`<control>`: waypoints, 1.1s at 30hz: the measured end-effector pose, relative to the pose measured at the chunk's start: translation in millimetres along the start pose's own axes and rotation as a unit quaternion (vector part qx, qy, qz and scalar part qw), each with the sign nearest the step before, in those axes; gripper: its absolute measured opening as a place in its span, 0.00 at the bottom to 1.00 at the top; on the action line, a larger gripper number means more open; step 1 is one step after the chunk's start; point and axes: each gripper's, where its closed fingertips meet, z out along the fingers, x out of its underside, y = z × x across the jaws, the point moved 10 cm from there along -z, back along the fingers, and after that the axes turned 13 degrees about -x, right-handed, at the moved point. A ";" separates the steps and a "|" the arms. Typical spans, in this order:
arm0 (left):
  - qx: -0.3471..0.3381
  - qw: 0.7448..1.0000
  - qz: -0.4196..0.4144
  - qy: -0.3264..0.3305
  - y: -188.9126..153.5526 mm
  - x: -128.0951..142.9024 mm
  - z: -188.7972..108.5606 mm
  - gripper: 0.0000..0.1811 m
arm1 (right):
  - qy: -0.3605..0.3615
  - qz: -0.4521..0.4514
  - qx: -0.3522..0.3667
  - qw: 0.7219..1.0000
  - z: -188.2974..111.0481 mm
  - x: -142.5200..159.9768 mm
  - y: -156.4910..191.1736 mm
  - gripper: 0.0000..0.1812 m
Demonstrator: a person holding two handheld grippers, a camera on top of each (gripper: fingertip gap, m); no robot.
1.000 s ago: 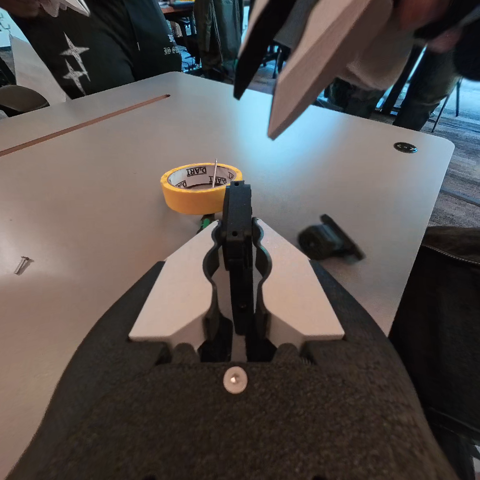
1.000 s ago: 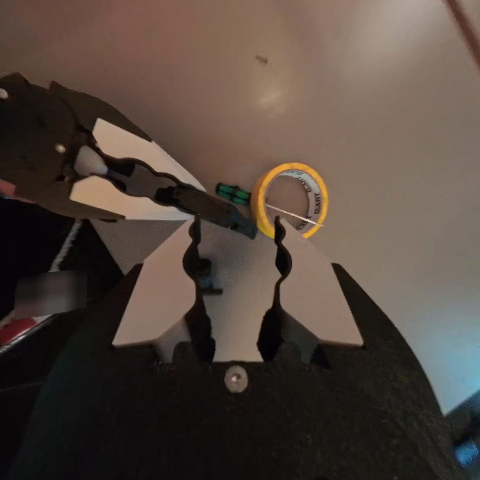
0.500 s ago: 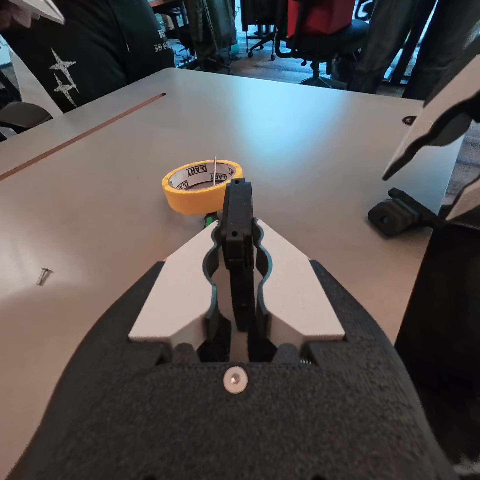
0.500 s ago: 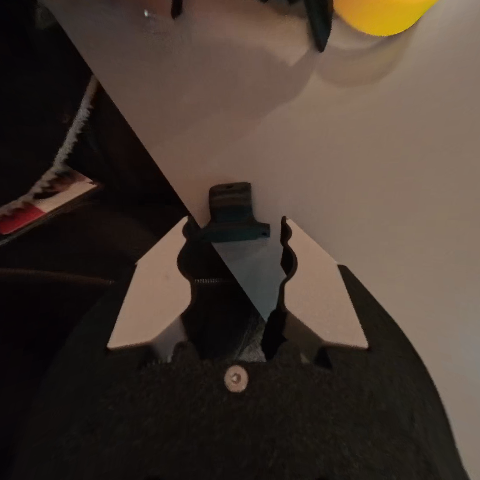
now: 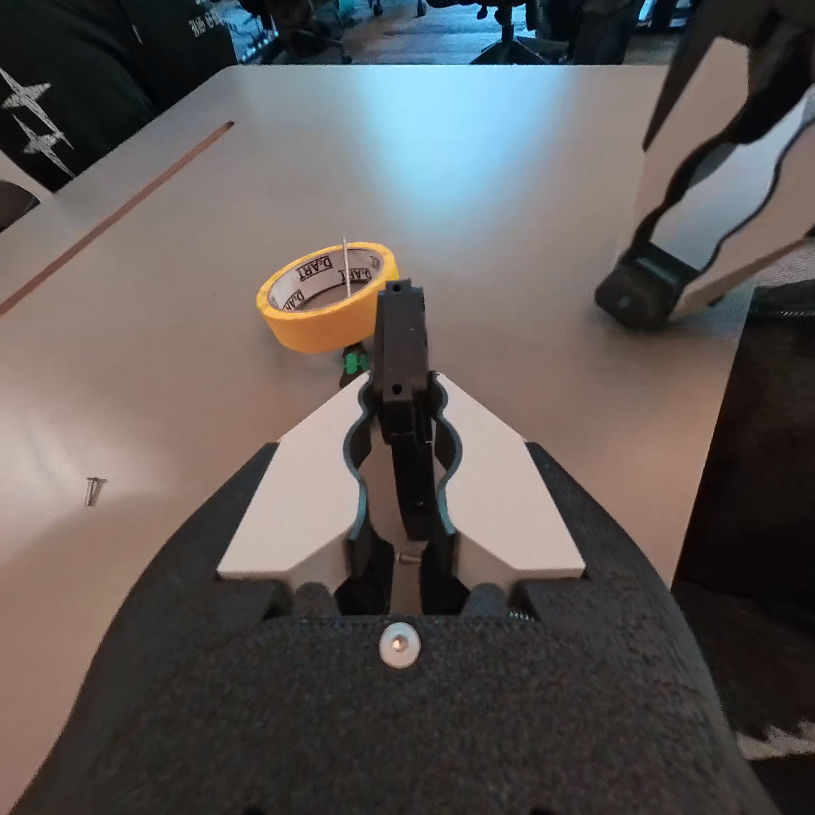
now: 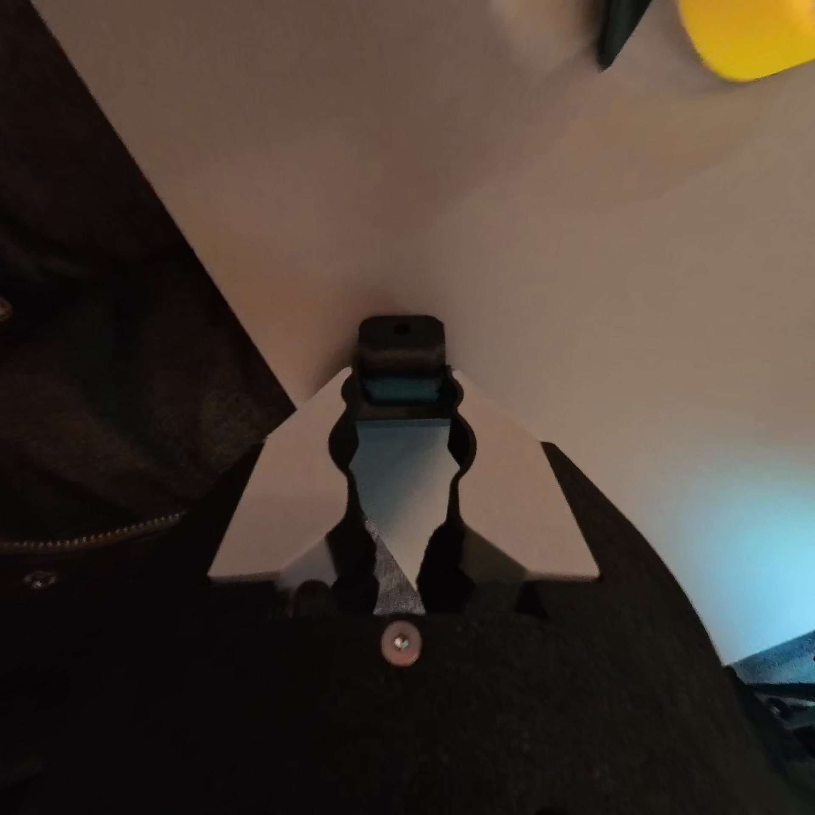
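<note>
Your left gripper (image 5: 400, 379) is clamped on a flat black plastic part (image 5: 400, 353), held upright on edge, its long axis running straight out along the fingers. Just past its tip, on the grey table (image 5: 441, 176), a yellow tape roll (image 5: 326, 300) lies flat with a thin metal pin (image 5: 346, 269) standing in its hole; a green-handled tool (image 5: 353, 364) lies beside the roll. Near the table's right edge, your right gripper (image 6: 400, 383) has its fingers pressed against a second black bracket (image 6: 400, 342), which lies on the table, straight ahead of them. A small screw (image 5: 91, 490) lies well apart, far left.
</note>
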 end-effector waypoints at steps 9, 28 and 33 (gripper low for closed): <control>-0.005 0.999 -0.043 0.004 -3.4 2.1 7.3 0.12 | -0.518 0.002 -0.016 0.855 -31.3 -77.1 -21.5 0.20; -0.017 0.993 -0.115 -0.019 1.6 -5.5 7.6 0.13 | -0.572 -0.013 0.093 0.815 13.4 -95.5 -12.5 0.20; -0.026 0.992 -0.125 -0.024 0.1 -4.1 8.4 0.13 | -0.562 0.015 0.101 0.821 13.3 -89.9 -9.4 0.20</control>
